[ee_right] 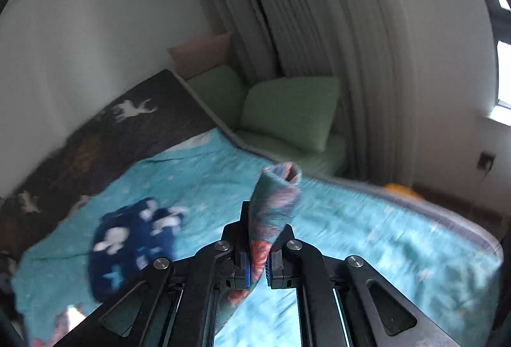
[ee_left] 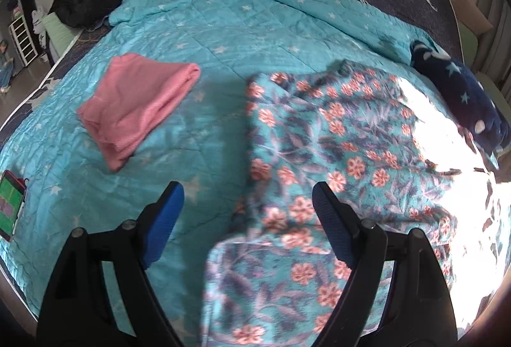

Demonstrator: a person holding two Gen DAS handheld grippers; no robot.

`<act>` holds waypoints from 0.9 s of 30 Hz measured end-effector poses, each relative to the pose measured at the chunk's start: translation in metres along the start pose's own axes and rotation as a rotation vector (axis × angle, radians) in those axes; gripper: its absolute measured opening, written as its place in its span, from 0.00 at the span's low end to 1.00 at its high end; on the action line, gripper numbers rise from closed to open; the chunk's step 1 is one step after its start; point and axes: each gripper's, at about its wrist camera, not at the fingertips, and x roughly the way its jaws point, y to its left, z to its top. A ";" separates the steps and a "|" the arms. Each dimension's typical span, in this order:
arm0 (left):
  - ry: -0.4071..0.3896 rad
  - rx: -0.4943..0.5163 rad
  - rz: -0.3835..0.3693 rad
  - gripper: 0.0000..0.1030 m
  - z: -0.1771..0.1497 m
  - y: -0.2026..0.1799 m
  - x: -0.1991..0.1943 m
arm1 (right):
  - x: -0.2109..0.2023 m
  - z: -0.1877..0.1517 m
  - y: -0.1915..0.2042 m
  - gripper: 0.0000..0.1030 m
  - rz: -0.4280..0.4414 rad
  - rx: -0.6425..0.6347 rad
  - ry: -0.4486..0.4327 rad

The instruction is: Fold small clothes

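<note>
My left gripper (ee_left: 247, 213): black plastic linkage arms, round grey screw heads, ribbed blue finger pads (ee_left: 166, 219). My right gripper (ee_right: 257, 254): matching black arms, silver screws, blue pad edges at the tips.

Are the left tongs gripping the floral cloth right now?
No, the left tongs stand wide open above the floral cloth, pinching nothing.

I see a fleecy, matt teal floral cloth garment (ee_left: 319, 155), its nap soft-looking. Under it, the thin turquoise star-print quilt (ee_left: 207, 27) looks crinkled and stitched. The folded pink ribbed knit garment (ee_left: 137, 104) shows fine ridges. My left gripper (ee_left: 247, 213) has matt black plastic arms and textured blue pads (ee_left: 332, 225); the right gripper (ee_right: 257, 251) carries bright metal screws.
</note>
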 end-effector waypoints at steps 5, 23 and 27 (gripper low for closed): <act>0.011 -0.052 -0.003 0.80 0.008 0.014 0.004 | 0.062 -0.007 -0.006 0.28 -0.481 -0.246 0.131; 0.068 -0.008 -0.052 0.80 0.043 -0.027 0.048 | 0.015 -0.214 0.246 0.47 0.612 -0.499 0.870; 0.084 -0.024 -0.056 0.80 0.042 -0.018 0.060 | 0.038 -0.228 0.250 0.47 0.608 -0.420 0.920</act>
